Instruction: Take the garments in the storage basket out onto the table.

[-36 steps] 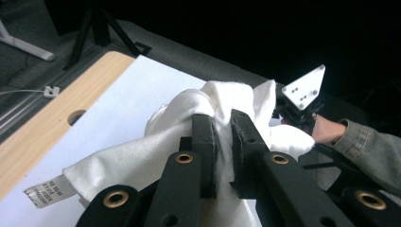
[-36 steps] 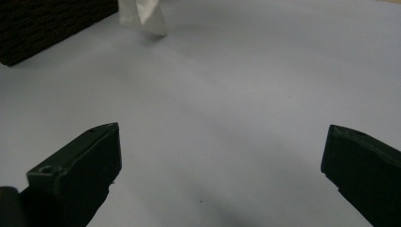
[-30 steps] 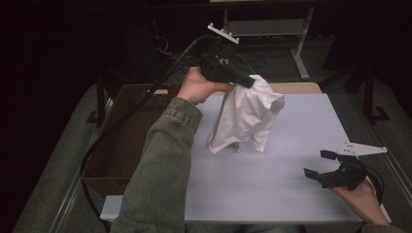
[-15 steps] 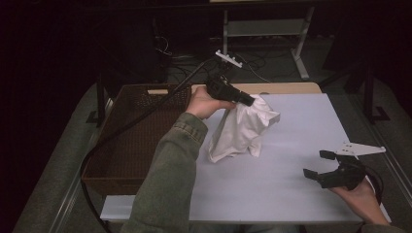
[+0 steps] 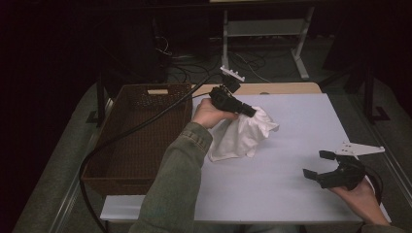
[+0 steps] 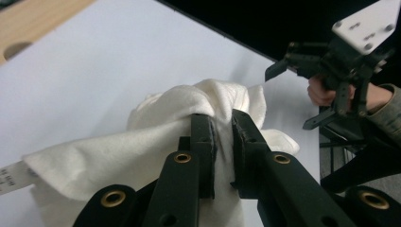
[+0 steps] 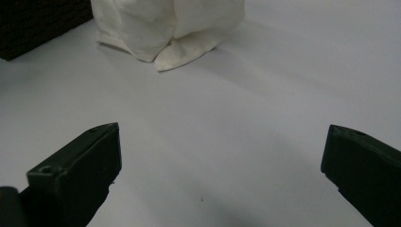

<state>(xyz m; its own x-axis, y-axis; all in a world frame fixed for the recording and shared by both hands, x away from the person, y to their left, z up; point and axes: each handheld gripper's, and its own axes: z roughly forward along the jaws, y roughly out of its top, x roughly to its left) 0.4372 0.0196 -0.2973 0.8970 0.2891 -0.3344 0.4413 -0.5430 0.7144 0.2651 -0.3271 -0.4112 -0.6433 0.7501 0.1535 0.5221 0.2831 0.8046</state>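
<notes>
Lowered since the earlier frames, the left gripper (image 5: 250,112) is shown with its jaws pinched on a fold of the white cloth (image 5: 240,138), whose lower part now rests crumpled on the white table (image 5: 291,194) beside the brown basket (image 5: 141,141). The right gripper (image 5: 323,165) is held unmoved near the table's right edge, jaws spread wide.
</notes>
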